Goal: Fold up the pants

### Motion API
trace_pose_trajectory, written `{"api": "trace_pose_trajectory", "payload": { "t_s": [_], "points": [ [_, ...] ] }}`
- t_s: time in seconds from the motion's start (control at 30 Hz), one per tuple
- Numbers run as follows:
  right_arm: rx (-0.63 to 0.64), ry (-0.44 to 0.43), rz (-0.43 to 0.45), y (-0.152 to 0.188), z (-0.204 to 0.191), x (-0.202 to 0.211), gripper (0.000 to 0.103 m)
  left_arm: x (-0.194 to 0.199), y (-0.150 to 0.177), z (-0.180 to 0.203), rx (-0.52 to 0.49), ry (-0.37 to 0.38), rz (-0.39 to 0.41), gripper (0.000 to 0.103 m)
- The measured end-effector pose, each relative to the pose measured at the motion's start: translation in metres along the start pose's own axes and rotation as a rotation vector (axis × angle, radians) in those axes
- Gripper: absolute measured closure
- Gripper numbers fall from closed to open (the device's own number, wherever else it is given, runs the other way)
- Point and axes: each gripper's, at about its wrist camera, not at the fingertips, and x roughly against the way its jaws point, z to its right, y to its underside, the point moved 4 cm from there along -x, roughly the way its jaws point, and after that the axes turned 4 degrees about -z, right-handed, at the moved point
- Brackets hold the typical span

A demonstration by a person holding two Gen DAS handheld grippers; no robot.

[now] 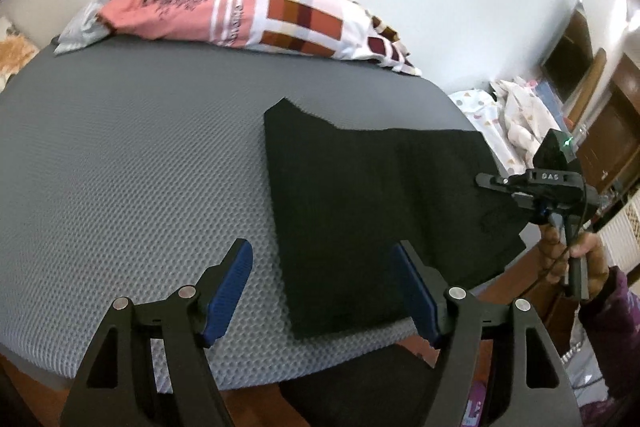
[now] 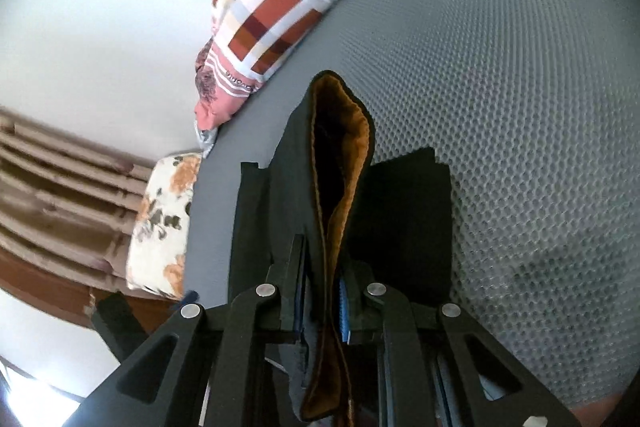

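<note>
- Left tongs [image 1: 322,293], in the left wrist view, stand spread wide with nothing between the blue pads [image 1: 230,293]; they hover over the near edge of the bed [image 1: 120,155], released.
- Same view: the pants [image 1: 372,211] lie as a dark, flat, roughly rectangular stack on the grey mattress, toward its right edge, with one corner stepping up at the far left. The right tongs [image 1: 486,180] reach in from the right at the stack's right edge, held by a hand [image 1: 588,259] in a purple sleeve. A checked quilt [image 1: 256,7] is bunched at the far side of the bed, well apart from the pants.
- Right wrist view: the right tongs [image 2: 324,291] are clenched on a fold of the pants [image 2: 340,155]; the cloth rises between the pads as an upright loop showing an orange-brown lining, while more dark fabric lies flat on the bed [image 2: 520,107] beneath. A floral pillow [image 2: 160,223] sits off to the left.
- Progress, as I judge it: the legs look already stacked and at least one fold is made, so the job seems past halfway. What remains is probably laying the held edge down, perhaps one more fold across, then smoothing. The left tongs are free to pin or flatten.
</note>
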Motion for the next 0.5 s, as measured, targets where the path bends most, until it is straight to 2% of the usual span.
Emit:
{"api": "trace_pose_trajectory", "payload": {
  "t_s": [0.1, 0.17, 0.2, 0.3, 0.33, 0.4, 0.43, 0.5],
  "points": [
    [-0.013, 0.048, -0.003, -0.002, 0.024, -0.004, 0.090, -0.017, -0.003, 0.007, -0.021, -0.003, -0.025, 0.028],
    [-0.045, 0.023, -0.011, 0.000, 0.037, -0.006, 0.088, -0.030, -0.002, 0.008, -0.024, -0.019, -0.064, 0.028],
    [-0.091, -0.002, 0.003, 0.001, 0.044, -0.001, 0.082, -0.036, 0.000, 0.007, -0.019, -0.012, -0.083, 0.028],
    [-0.147, -0.019, 0.118, 0.005, 0.050, 0.032, 0.081, -0.042, 0.004, 0.006, -0.005, 0.001, -0.103, 0.028],
    [-0.154, -0.053, 0.138, 0.008, 0.046, 0.042, 0.081, -0.042, 0.005, 0.005, -0.003, 0.003, -0.105, 0.028],
    [-0.176, -0.237, 0.137, 0.026, 0.030, 0.060, 0.081, -0.038, 0.005, 0.005, 0.010, 0.016, -0.098, 0.028],
    [-0.169, -0.276, 0.114, 0.036, 0.021, 0.062, 0.081, -0.035, 0.006, 0.006, 0.017, 0.024, -0.092, 0.028],
    [-0.155, -0.272, 0.071, 0.055, 0.009, 0.060, 0.080, -0.029, 0.008, 0.007, 0.027, 0.033, -0.083, 0.028]
  ]
}}
